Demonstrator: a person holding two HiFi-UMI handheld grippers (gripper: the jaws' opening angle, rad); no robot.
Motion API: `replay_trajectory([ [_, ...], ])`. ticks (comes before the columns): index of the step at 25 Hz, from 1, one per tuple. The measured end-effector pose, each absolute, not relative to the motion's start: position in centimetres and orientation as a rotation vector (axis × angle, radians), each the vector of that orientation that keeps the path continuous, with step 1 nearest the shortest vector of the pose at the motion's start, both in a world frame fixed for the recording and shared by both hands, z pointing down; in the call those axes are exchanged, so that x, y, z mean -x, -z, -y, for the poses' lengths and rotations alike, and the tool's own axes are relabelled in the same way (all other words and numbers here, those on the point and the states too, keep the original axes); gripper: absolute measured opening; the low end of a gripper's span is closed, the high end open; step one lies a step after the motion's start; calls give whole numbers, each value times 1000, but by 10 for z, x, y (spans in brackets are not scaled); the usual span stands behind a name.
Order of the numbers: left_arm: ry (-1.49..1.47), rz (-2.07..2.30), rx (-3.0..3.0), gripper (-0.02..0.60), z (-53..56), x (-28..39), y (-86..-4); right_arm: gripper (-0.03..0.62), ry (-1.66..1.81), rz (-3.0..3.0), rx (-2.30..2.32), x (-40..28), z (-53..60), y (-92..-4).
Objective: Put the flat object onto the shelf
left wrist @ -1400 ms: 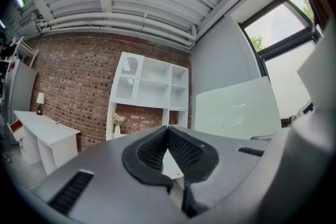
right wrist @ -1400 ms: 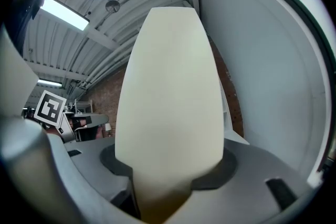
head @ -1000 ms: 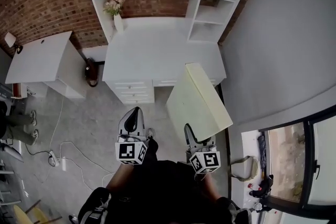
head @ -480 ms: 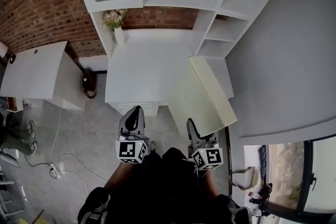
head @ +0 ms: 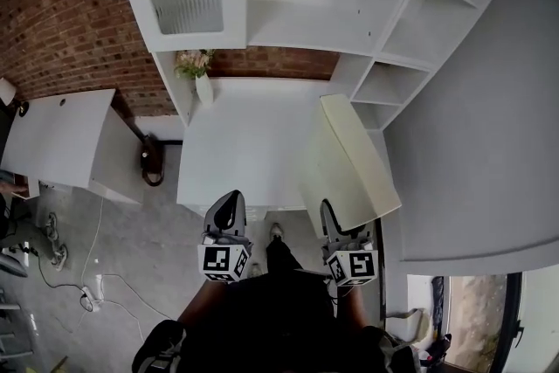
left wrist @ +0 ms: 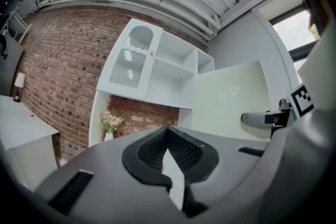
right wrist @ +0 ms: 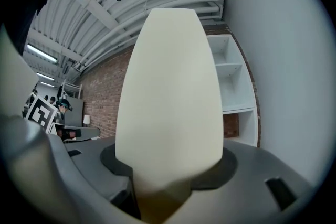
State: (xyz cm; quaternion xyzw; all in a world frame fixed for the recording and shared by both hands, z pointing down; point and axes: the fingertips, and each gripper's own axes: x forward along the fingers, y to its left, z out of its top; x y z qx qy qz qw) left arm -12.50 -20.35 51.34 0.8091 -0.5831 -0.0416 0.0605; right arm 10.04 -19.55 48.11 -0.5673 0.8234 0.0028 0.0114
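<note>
As the person steps closer, the white shelf unit [head: 332,4] looms larger than a second ago. The pale flat panel [head: 349,162], gripped at its near edge by the right claw [head: 330,218], now overhangs the worktop [head: 244,135], so placing seems close. Only the left gripper view shows the left claw [left wrist: 167,129] closed on nothing.

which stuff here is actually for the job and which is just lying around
For the job:
- flat board
- right claw, shut on the board
- shelf unit

Lying about:
- flower vase
- side table
- left claw, shut, empty
</note>
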Motion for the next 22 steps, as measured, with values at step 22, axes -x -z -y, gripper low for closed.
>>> replay_trajectory([
  [22, 165, 1769, -2457, 9, 357, 82, -484, 284, -1743, -2671, 1925, -105, 425, -321],
])
